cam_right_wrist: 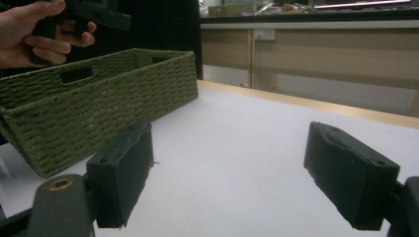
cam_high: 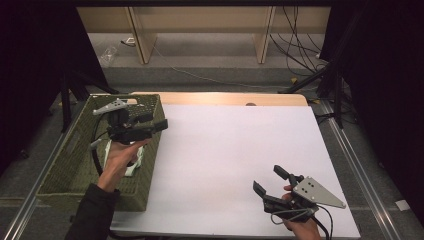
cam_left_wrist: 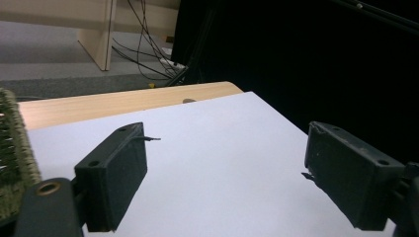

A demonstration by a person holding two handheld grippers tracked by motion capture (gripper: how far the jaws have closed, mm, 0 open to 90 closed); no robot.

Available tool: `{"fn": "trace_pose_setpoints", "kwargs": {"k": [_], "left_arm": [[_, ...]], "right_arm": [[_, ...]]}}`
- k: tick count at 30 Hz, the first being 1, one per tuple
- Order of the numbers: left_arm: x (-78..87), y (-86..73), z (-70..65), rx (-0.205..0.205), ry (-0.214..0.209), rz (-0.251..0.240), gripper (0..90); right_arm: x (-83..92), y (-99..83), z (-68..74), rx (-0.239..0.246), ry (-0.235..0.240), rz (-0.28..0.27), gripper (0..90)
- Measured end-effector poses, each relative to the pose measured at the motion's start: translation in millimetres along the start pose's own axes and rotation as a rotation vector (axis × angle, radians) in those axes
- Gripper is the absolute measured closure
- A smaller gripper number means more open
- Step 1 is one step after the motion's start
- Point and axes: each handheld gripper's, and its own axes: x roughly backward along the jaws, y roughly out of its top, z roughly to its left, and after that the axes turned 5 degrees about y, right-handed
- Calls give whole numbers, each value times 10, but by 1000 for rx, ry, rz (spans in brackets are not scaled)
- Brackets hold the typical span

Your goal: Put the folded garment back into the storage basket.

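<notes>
On the table in front of me lies a white sheet covering most of the top, with a strip of pale wood left bare along the far edge. Beyond that edge there is grey floor, light wooden furniture legs and a tangle of cables, and black curtains close the room in on both sides.

A green woven basket sits at the left edge of the table, partly on the sheet. Something pale and whitish lies inside it, but my left forearm and hand cover most of it, so I cannot say what it is. In the right gripper view the basket shows from the side, with a handle slot in its end wall; its near corner is cut off behind the jaw.

I hold my left gripper up in the air over the basket's right rim, jaws pointing across the sheet; in the left gripper view they stand well apart with nothing between them, only bare white sheet below. My right gripper is low near the sheet's near right corner, well away from the basket and aimed toward it. Its jaws are spread wide too and grip nothing.
</notes>
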Motion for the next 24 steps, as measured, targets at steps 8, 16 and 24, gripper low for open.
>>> {"fn": "trace_pose_setpoints", "kwargs": {"k": [8, 16, 24], "left_arm": [[-62, -33, -112, -22, -18, -14, 158], [-100, -63, -208, -46, -24, -38, 157], [-126, -92, -297, -62, -39, -69, 157]], "right_arm": [[-1, -2, 0, 1, -1, 1, 200], [0, -1, 0, 0, -1, 0, 201], [-1, -3, -1, 1, -1, 2, 200]]}}
